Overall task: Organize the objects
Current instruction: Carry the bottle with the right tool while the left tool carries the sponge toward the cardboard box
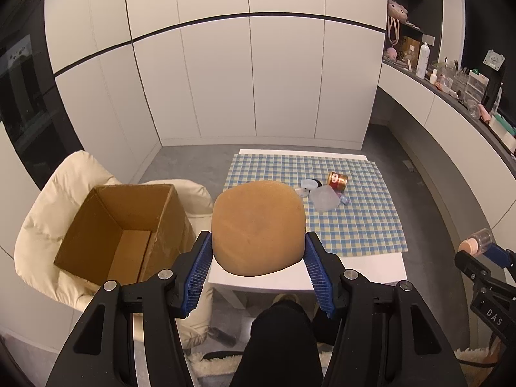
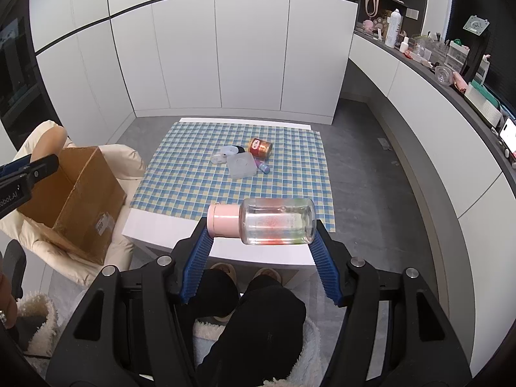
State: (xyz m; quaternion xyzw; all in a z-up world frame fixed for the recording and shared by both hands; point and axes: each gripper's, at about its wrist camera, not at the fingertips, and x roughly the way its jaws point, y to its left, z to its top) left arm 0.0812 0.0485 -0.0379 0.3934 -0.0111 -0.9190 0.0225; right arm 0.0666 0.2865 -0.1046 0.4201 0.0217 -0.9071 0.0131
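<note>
- This looks like a room in a home.
- Tall white cupboards fill the wall far ahead of the gripper.
- A low white table with a checked cloth sits just ahead.
- A soft cream chair is to the left.
- A long shelf to the right holds bottles, boxes and pink toys.
- The floor is grey.

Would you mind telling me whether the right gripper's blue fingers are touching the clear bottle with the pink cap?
Touching. The right wrist view shows both blue fingers pressed against the ends of the clear bottle with the pink cap, held sideways.
</note>
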